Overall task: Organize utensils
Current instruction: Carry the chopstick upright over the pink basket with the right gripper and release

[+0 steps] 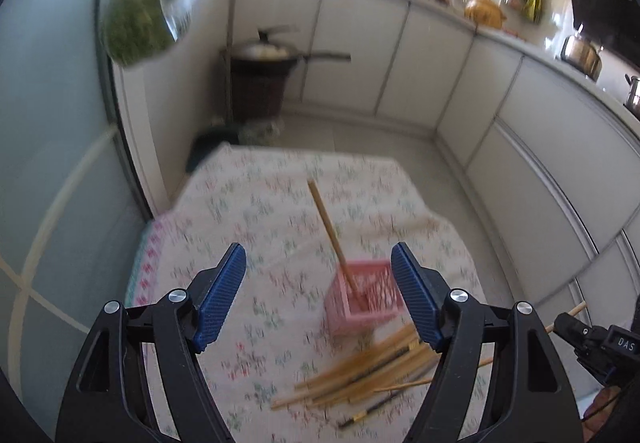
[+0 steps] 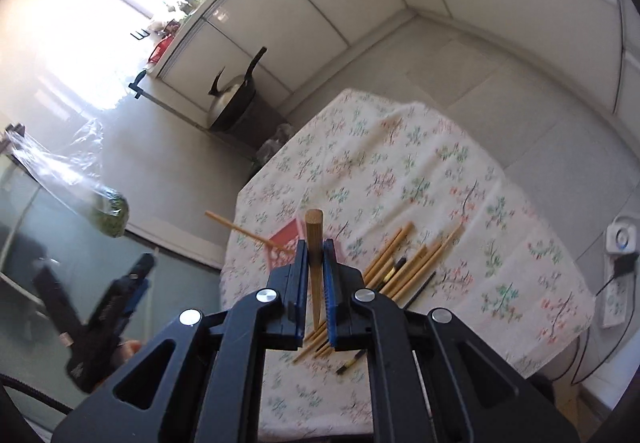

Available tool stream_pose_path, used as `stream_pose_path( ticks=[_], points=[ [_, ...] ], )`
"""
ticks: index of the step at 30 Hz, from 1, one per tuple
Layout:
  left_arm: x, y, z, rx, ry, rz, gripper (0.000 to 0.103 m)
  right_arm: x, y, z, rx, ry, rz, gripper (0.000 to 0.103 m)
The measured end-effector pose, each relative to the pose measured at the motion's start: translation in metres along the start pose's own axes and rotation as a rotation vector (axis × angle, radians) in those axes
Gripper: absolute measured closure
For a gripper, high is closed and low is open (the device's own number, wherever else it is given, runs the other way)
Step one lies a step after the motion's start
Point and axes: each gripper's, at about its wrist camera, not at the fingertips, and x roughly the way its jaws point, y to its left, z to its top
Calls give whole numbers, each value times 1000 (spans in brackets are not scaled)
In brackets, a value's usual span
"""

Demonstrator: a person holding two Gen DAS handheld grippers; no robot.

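**Insp. note: one chopstick gripped, one in crate, rest loose**

Right tongs (image 2: 316, 263) fill the near field of the right wrist view: blue pads clamped tight on a single wooden chopstick (image 2: 314, 239), which stands roughly along the pads w/ its blunt round end past the tips. Held clear above the surface (image 2: 500, 243), which carries a floral cloth.

Left tongs (image 1: 318, 293) gape wide, nothing between the pads. They hang over the cloth, pointing down at an angle twd the pink crate (image 1: 362, 303). Left wrist view is blurred.

Pink crate: small, slatted, sits on the cloth near the middle. One chopstick in the crate (image 1: 330, 231) stands tilted, lower end inside, upper end leaning away from the camera.

Loose pile of chopsticks (image 1: 372, 371) lies flat on the cloth just beside the crate, on the near side; mostly pale wood, a couple dark w/ gold-coloured tips. Exact count: cannot tell, they overlap.

Bkgd: white cabinets (image 1: 400, 55) along the wall, lidded wok (image 1: 264, 55) in the corner.
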Motion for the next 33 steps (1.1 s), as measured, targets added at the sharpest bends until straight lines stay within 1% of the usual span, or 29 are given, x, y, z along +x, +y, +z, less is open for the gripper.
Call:
stream_pose_path(
  ticks=[1,2,3,5,6,7,9,12,13,15,16,18,20,23,25,29,33],
  points=[
    [9,-2,-3,25,78,-34,31,0,-3,-2,6,14,9,96],
    [14,-6,-7,51,112,-42,31,-4,-8,-2,10,24,11,96],
    [17,-11,-12,80,128,-30,31,-6,-10,-2,3,18,2,96],
    [22,-17,-21,121,127,35,31,-15,-12,0,-28,-28,-29,96],
    [25,-19,-24,135,141,54,31,-17,-13,1,-29,-39,-28,96],
    [29,-18,-29,134,159,67,31,-20,-15,2,-20,-46,-16,96],
    [36,-10,-38,98,190,98,30,-27,-17,4,-4,-65,11,96],
    [60,2,-62,48,312,95,29,-34,-18,6,-16,-82,23,95],
    [70,4,-72,57,368,95,29,-35,-19,7,-16,-79,32,95],
    [82,3,-84,95,419,130,29,-38,-22,8,-7,-80,38,95],
    [86,0,-88,119,426,145,29,-39,-23,9,-7,-79,37,95],
    [88,-8,-93,161,444,119,29,-41,-26,10,-9,-73,31,95],
    [86,-18,-95,197,440,98,28,-43,-30,11,-2,-65,29,95],
    [87,-40,-101,274,431,103,27,-45,-35,12,2,-60,13,95],
    [88,-48,-103,294,432,100,27,-47,-39,12,-1,-58,1,95],
    [90,-57,-104,303,429,87,25,-52,-46,12,-10,-51,-16,95],
    [88,-66,-104,319,423,82,23,-57,-50,13,-1,-63,-7,95]
  ],
)
